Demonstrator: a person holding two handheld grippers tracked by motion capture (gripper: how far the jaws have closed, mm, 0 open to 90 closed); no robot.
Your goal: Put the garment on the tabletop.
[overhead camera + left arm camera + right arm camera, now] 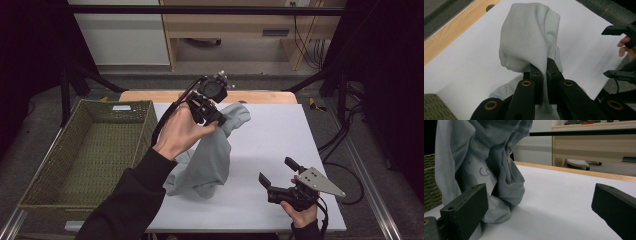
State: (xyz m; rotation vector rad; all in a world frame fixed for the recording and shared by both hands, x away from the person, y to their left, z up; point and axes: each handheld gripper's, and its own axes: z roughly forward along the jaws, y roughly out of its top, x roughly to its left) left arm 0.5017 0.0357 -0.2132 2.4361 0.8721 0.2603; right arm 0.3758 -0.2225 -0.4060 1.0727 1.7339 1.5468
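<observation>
A light grey garment (210, 155) hangs from my left gripper (216, 118), which is shut on a fold of it and holds it lifted above the white table top (280, 135). Its lower part still rests crumpled on the table. In the left gripper view the cloth (529, 40) drapes over the closed jaws of the left gripper (544, 72). My right gripper (279, 171) stands open low over the table's front right, apart from the cloth. In the right gripper view the garment (486, 165) hangs at the left, just beyond the left fingertip (466, 210), with faint writing on it.
A green woven basket (75, 155) stands at the left of the table, beside the garment. The wooden table edge (260, 96) runs along the back. Beyond it are a wooden desk (240, 25) and cables on the floor.
</observation>
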